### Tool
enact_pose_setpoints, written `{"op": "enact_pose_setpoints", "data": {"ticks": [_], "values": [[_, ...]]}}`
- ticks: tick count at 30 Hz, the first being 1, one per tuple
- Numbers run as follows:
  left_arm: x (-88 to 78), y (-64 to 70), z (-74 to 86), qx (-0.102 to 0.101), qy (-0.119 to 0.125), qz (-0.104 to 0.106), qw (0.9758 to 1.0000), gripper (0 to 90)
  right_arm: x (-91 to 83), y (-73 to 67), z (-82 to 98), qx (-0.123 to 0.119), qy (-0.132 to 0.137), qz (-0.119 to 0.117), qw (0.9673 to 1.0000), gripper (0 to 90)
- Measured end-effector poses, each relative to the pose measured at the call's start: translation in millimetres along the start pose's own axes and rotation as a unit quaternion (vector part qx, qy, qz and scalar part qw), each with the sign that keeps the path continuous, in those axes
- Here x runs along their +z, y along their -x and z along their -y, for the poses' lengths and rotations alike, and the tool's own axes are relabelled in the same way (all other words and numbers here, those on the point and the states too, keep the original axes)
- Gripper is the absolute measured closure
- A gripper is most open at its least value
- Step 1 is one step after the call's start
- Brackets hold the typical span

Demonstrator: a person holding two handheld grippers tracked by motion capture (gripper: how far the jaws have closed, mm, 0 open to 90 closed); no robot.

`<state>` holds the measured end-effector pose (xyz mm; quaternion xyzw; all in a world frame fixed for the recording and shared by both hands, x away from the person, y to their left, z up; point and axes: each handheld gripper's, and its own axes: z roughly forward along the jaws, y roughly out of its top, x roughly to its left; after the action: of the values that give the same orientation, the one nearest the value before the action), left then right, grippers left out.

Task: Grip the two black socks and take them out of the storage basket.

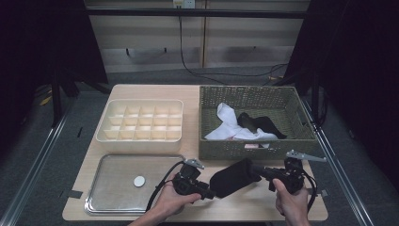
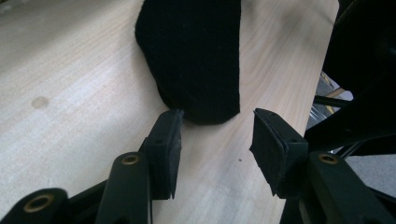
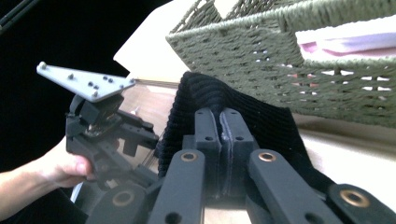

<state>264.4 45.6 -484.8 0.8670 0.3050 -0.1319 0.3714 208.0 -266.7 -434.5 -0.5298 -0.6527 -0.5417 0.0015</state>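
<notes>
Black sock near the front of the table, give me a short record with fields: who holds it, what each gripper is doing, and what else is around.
held item: black sock, lifted above the table
right gripper: shut on one end of the sock
left gripper: jaws apart at the sock's free end, not pressing it
wicker basket: behind the sock, holds white cloth and a dark garment
divided tray: cream, compartments look bare
metal tray: holds a small white disc

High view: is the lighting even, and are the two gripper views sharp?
High view: the table is lit, its surroundings nearly black, and the black sock shows little detail. Left gripper view: sharp, sock a flat dark mass between open pads. Right gripper view: basket crisp, the right tool slightly soft up close.
</notes>
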Motion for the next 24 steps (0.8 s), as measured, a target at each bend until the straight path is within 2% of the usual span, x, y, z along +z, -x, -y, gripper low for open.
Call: {"op": "enact_pose_setpoints", "data": {"ticks": [2,4,6,9,10,12,13,14,15,17,19,22,23,24], "values": [[-1.1,-4.7,-3.1,-0.009,0.01,0.013,0.9998,54.3,1.1,-0.3,1.4,-0.001,-0.005,-0.001,1.0,87.1],[1.5,-7.2,-5.0,-0.02,0.015,0.005,0.9997,57.2,2.5,-0.2,2.6,0.002,-0.007,-0.004,1.0,87.1],[6.1,-8.7,-6.6,-0.03,0.014,0.015,0.9993,60.4,3.2,0.1,2.8,0.001,-0.008,-0.002,1.0,87.0],[10.5,-7.0,-7.0,-0.02,0.009,0.007,0.9997,66.6,2.7,0.1,2.9,0.002,-0.008,-0.003,1.0,87.0],[11.4,-7.2,-7.0,-0.001,0.002,-0.001,1.0,70.6,2.2,0.0,3.3,0.002,-0.005,-0.002,1.0,87.1],[11.9,-8.8,-7.0,-0.003,0.003,0.001,1.0,78.2,1.5,0.2,3.8,0.002,-0.004,-0.002,1.0,87.1],[12.8,-11.8,-7.3,-0.004,0.002,0.015,0.9999,83.0,1.2,0.3,5.0,0.005,-0.003,-0.001,1.0,87.1],[12.8,-11.8,-7.3,-0.004,0.002,0.015,0.9999,86.0,1.1,0.5,5.3,0.006,-0.002,-0.003,1.0,87.1],[12.7,-12.1,-7.3,0.0,0.002,0.012,0.9999,87.0,0.6,0.3,5.5,0.006,-0.003,-0.002,1.0,87.1],[12.1,-11.9,-7.0,0.006,0.002,0.023,0.9997,87.5,-1.4,0.1,5.2,0.006,0.002,-0.002,1.0,87.1],[3.8,-12.3,-6.5,0.012,-0.004,0.035,0.9993,87.7,-5.7,-1.0,4.2,0.011,0.008,0.003,0.9999,87.1],[-3.9,-11.0,-5.3,0.01,-0.004,0.039,0.9992,87.7,-10.2,-1.6,3.7,0.009,0.017,0.01,0.9998,87.1],[-11.3,-9.3,-3.0,0.007,-0.004,0.053,0.9986,87.7,-14.9,-2.8,4.0,0.011,0.025,0.016,0.9995,87.1],[-11.3,-9.3,-3.0,0.007,-0.004,0.053,0.9986,87.7,-17.3,-3.5,4.7,0.014,0.028,0.022,0.9993,87.1]]}}
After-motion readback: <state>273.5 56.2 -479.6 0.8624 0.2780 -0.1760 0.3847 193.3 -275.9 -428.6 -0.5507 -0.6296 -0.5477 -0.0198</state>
